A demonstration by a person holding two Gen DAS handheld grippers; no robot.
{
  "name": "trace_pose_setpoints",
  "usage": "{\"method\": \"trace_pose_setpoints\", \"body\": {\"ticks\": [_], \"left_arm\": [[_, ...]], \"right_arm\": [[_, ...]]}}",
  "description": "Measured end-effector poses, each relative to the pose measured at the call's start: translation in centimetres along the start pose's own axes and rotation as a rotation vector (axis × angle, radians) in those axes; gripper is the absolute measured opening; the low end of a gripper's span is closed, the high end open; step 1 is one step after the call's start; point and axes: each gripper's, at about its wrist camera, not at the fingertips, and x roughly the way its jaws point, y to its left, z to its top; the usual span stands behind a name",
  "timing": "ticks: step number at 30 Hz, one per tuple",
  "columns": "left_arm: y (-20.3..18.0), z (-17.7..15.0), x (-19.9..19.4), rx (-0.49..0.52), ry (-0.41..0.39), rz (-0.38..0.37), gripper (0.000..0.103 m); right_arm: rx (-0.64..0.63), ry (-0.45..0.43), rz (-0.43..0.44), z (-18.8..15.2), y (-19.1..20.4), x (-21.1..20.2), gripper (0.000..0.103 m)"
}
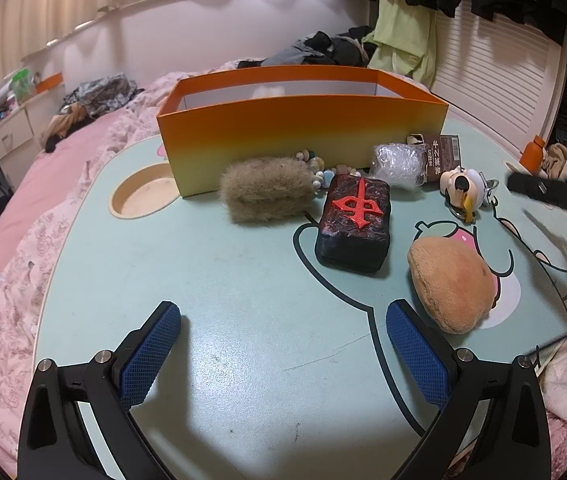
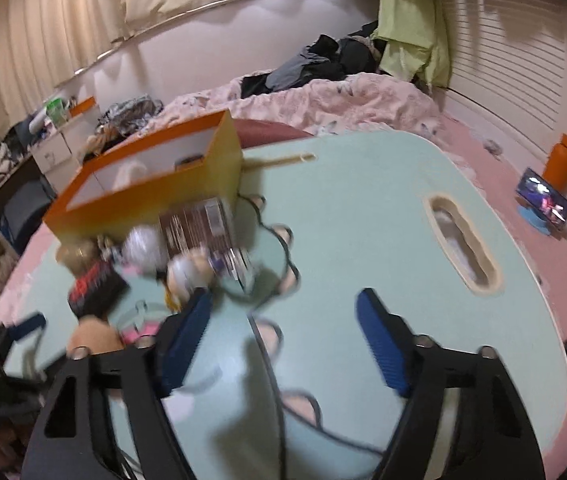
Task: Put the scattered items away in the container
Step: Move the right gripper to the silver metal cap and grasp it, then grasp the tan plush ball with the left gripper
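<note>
Nearest the left wrist camera, the left gripper hangs over a bare stretch of the pale green worktop with its jaws spread wide and nothing between the blue pads. Just beyond its right finger lies a tan plush toy, and further in, near the middle, a dark block with a red raised character. To the left of that block sits a brown furry pouch, with a string of pale beads between them. Behind these are a clear crumpled plastic bag, a brown printed card and a small white duck keychain, all close to the front wall of the orange container, which stands upright and open-topped at the far side of the worktop. In the blurred right wrist view, the right gripper has its jaws partly apart with only worktop showing between them; the duck keychain lies just beyond its left finger, untouched. A bed with a pink duvet lies around the worktop.
</note>
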Motion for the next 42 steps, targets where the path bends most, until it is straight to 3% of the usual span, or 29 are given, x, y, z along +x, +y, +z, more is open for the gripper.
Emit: {"method": "trace_pose_setpoints", "body": {"ticks": [7, 11, 17, 21, 25, 29, 32, 37, 41, 42], "left_arm": [[0.0, 0.0, 0.0, 0.000, 0.000, 0.000, 0.103], [0.0, 0.0, 0.0, -0.001, 0.000, 0.000, 0.103], [0.0, 0.0, 0.0, -0.002, 0.000, -0.001, 0.103], [0.2, 0.0, -0.3, -0.007, -0.007, -0.029, 0.102], [0.3, 0.3, -1.6, -0.026, -0.065, -0.086, 0.102], [-1.6, 1.3, -3.7, 0.036, -0.134, -0.163, 0.102], [-3.8, 2.1, -4.2, 0.105, -0.149, -0.175, 0.102], [-6.5, 2.9, -2.4, 0.176, -0.078, -0.182, 0.078], [-8.1, 2.5, -1.5, 0.248, -0.056, -0.148, 0.074], [-8.4, 2.3, -1.4, 0.264, -0.058, -0.137, 0.066]], "right_arm": [[-0.008, 0.040, -0.002, 1.7, 1.1, 3.2, 0.047], [-0.061, 0.051, -0.048, 0.6, 1.8, 4.3, 0.028], [-0.054, 0.023, -0.034, 0.0, 1.3, 4.3, 0.027], [0.019, -0.083, 0.015, -0.4, 0.0, 1.7, 0.027], [0.083, -0.168, 0.035, -1.6, -1.2, -0.7, 0.027], [0.139, -0.238, 0.035, -2.4, -2.2, -2.5, 0.027], [0.148, -0.263, 0.041, -2.3, -2.3, -3.1, 0.027], [0.098, -0.248, 0.036, -2.2, -1.2, -3.0, 0.027], [0.087, -0.258, 0.037, -2.4, -1.0, -3.3, 0.027], [0.088, -0.259, 0.038, -2.4, -1.0, -3.3, 0.027]]}}
